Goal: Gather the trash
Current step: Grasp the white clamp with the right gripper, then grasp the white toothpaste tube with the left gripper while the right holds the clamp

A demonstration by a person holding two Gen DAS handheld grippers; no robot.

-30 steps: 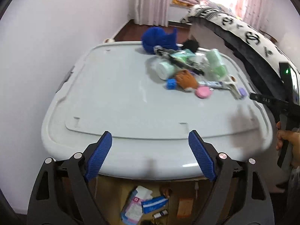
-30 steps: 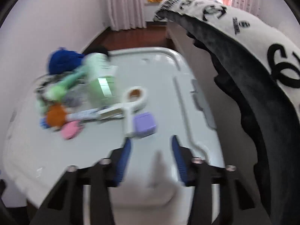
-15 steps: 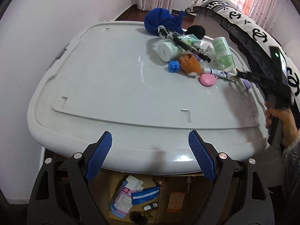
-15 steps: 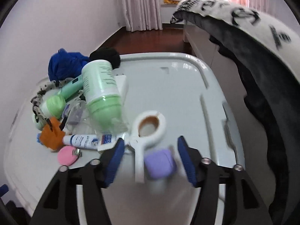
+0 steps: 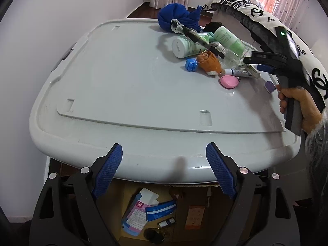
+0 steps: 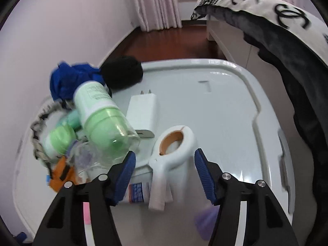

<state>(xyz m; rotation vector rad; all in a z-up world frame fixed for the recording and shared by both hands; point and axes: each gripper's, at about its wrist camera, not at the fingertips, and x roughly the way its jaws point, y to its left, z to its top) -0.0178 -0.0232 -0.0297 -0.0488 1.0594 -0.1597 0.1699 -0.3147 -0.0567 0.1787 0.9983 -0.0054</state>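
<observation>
White plastic clip with an orange-lined ring [image 6: 173,149] lies on the grey bin lid [image 6: 225,110] between my right gripper [image 6: 165,169]'s spread fingers; I should lower squarely before pinching. Left gripper [image 5: 164,170] hovers spread.

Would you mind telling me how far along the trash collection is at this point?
Some packaging already lies in the cardboard box under the lid. Neither gripper holds anything: the right gripper is open around the white clip, and the left gripper is open at the lid's near edge. The clutter pile remains.
</observation>
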